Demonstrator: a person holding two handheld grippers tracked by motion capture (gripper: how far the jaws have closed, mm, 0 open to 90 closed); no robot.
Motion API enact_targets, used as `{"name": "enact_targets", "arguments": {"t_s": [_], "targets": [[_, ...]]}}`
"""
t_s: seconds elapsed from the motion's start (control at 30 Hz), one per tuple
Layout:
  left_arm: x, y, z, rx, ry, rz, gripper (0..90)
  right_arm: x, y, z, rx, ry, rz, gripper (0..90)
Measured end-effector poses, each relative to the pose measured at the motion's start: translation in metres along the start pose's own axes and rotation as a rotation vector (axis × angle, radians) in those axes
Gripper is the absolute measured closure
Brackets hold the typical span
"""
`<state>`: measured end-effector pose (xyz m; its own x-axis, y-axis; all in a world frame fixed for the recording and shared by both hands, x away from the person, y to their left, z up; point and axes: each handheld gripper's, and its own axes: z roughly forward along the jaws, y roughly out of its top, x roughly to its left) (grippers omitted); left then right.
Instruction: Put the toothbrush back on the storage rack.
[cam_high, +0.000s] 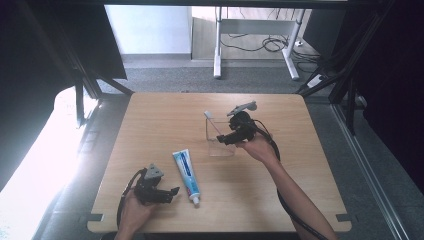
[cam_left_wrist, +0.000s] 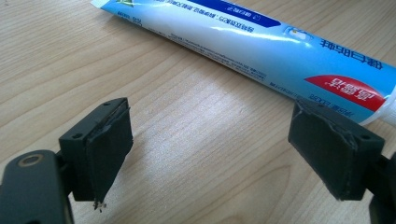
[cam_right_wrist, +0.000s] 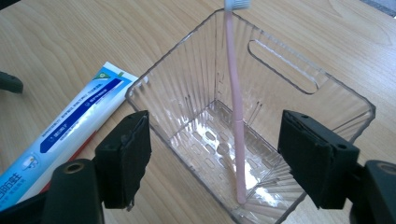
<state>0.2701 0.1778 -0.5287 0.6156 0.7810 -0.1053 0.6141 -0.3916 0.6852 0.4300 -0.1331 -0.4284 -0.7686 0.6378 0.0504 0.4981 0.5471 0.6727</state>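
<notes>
Since the toothbrush already stands in the clear bin, the toothpaste tube looks next.
Left gripper: jaws wide apart, empty, resting on the table.
Right gripper: jaws spread, empty, over the bin.
Tube: flat on the table, between left gripper and bin.
Axis: cap toward the person, crimp toward the bin.
Nearer hand: left, just beside the cap end.
</notes>
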Motion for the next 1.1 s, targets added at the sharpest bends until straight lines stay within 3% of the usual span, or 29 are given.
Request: {"name": "enact_targets", "arguments": {"t_s": [0.53,1.1], "targets": [[0.0,0.0,-0.001,-0.005,0.003,-0.001,13.9,0.009,-0.008,-0.019,0.006,-0.027,-0.031,14.4],[0.001,0.0,-0.002,-0.011,-0.005,-0.007,13.9,0.007,-0.033,-0.041,-0.014,-0.047,-0.04,13.4]]}}
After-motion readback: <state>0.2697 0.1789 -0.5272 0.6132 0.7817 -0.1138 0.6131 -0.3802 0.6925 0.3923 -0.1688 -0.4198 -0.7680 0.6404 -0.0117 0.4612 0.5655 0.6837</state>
